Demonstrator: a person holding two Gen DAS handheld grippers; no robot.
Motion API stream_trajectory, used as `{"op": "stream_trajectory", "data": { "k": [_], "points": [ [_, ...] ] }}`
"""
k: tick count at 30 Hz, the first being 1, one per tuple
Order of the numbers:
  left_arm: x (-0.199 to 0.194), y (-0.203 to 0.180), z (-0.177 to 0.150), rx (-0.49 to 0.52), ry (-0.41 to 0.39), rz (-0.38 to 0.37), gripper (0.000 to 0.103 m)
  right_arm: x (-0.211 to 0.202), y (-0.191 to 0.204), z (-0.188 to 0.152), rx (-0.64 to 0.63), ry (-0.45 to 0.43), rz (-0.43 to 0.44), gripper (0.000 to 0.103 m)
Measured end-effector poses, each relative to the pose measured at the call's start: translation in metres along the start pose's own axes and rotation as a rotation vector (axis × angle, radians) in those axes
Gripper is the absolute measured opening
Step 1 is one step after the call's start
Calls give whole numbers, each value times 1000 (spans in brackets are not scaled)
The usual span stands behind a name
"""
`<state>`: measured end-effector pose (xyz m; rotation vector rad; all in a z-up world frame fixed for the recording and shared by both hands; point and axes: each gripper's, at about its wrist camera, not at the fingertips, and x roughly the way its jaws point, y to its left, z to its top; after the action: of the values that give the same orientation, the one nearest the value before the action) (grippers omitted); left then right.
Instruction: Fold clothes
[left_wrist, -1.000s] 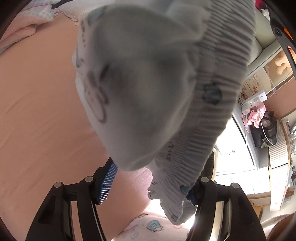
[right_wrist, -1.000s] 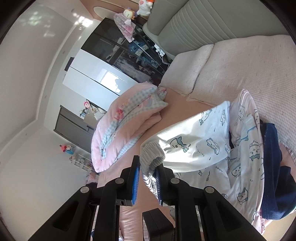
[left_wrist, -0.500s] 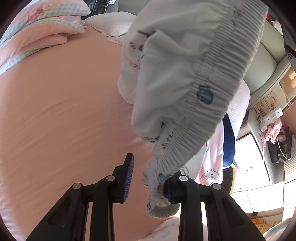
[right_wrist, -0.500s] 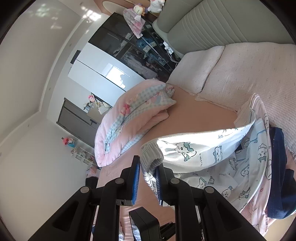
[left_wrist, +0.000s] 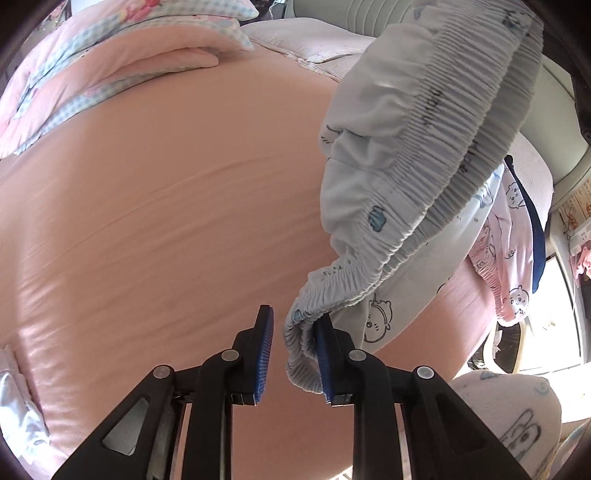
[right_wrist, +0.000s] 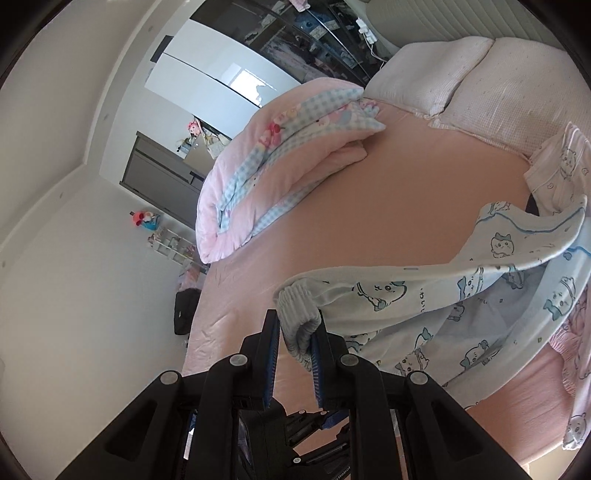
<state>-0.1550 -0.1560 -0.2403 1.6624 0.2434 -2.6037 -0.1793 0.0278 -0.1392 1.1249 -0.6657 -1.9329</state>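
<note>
The pale blue printed pyjama trousers (left_wrist: 424, 155) are held up off the pink bed sheet (left_wrist: 166, 221) by their gathered elastic waistband, stretched between both grippers.

L gripper (left_wrist: 293, 354): jaws closing, not yet pressed together. The waistband end (left_wrist: 301, 354) hangs between them, lying against the inner face of the R-hand pad; a clear gap is seen betw. the fabric and the other blue pad (left_wrist: 265, 354). So the cloth is betw. the jaws but not pinched from both sides in this view.

R gripper (right_wrist: 295, 350): jaws pinched on a bunched bit of waistband (right_wrist: 299, 310); both blue pads are seen against the fabric, w/ the ribbed band bulging out above them. From there the trousers (right_wrist: 461, 291) are drawn out to the right, trailing down onto the bed.

Under and beside the trousers, at the right side of the bed, a pink printed garment (left_wrist: 509, 251) and a dark navy garment (left_wrist: 535, 236) are seen in a heap. A folded pink and blue-check quilt (right_wrist: 280, 166) lies at the far side of the bed, near two pale pillows (right_wrist: 461, 74) by the headboard. The middle of the sheet is seen bare and fairly smooth.

Part of a sleeve w/ a blue print (left_wrist: 517, 424) is seen at the lower R corner of the L wrist view.
</note>
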Motion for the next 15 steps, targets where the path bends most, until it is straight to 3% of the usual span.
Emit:
{"op": "stream_trajectory", "data": {
  "k": [7,15],
  "points": [
    [-1,29,-16,-86,18,46,20,39,13,-20,-14,103,-1,15],
    [-26,71,-35,-182,-21,33,20,77,39,-45,-60,190,-6,15]
  ]
}}
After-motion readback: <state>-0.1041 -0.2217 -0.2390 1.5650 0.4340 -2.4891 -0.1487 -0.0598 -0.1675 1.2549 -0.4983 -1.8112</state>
